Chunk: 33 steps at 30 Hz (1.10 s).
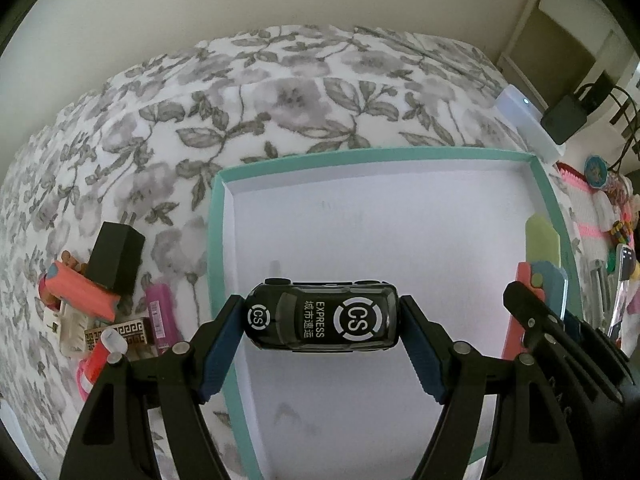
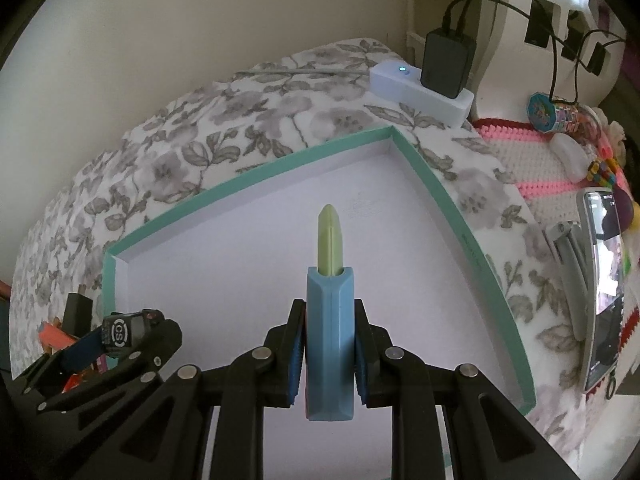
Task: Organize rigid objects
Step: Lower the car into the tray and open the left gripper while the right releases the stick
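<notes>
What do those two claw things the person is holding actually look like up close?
Both look alike. The left gripper and right gripper are matte black plastic, each with two angular linked bars joined by round silver pins. The jaws are lined with dark blue ribbed pads. No cables, printed markings or sleeves show on them.

A plain cream wall (image 2: pixel 200 20) stands behind a surface draped in a white cloth (image 1: pixel 248 112) printed with grey flowers and leaves. At its far right corner lies a white power strip (image 2: pixel 404 84), its small light lit, with a black adapter (image 2: pixel 446 62) plugged in. Right of it, white furniture (image 2: pixel 532 8) carries black cables. Soft, even light.
</notes>
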### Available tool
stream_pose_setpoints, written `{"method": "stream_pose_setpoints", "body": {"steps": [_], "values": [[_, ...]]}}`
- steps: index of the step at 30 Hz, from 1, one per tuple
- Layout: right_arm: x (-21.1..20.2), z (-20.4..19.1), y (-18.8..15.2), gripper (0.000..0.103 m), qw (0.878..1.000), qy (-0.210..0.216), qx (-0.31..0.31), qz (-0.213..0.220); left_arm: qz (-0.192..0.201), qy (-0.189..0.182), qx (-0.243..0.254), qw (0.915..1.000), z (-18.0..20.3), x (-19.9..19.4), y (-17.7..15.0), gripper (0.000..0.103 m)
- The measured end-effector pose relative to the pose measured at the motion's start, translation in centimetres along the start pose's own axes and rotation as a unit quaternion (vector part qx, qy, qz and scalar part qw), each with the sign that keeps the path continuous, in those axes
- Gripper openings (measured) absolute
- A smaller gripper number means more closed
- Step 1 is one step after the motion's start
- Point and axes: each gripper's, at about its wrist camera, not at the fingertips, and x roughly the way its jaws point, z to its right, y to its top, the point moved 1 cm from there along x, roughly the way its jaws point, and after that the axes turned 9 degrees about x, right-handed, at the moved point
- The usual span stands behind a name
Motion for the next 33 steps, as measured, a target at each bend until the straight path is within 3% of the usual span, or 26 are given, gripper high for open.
{"method": "stream_pose_setpoints", "body": {"steps": [11, 28, 29, 33], "values": [[0.0, -0.2, 0.0, 0.022, 1.000, -0.002, -0.012, -0.003, 0.003, -0.011, -0.018, 0.9998, -0.5, -0.4, -0.3, 0.077], [-0.2, -0.6, 0.1, 0.025, 1.000, -0.006, -0.024, -0.002, 0.023, 0.020, -0.052, 0.9982, -2.5, -1.4, -0.2, 0.083], [-0.3, -0.6, 0.1, 0.028, 1.000, -0.007, -0.025, 0.000, 0.024, 0.023, -0.055, 0.9979, -2.7, -1.5, -0.2, 0.085], [-0.7, -0.7, 0.2, 0.055, 1.000, -0.009, -0.027, 0.008, 0.031, 0.034, -0.067, 0.9967, -3.4, -1.8, -0.3, 0.089]]}}
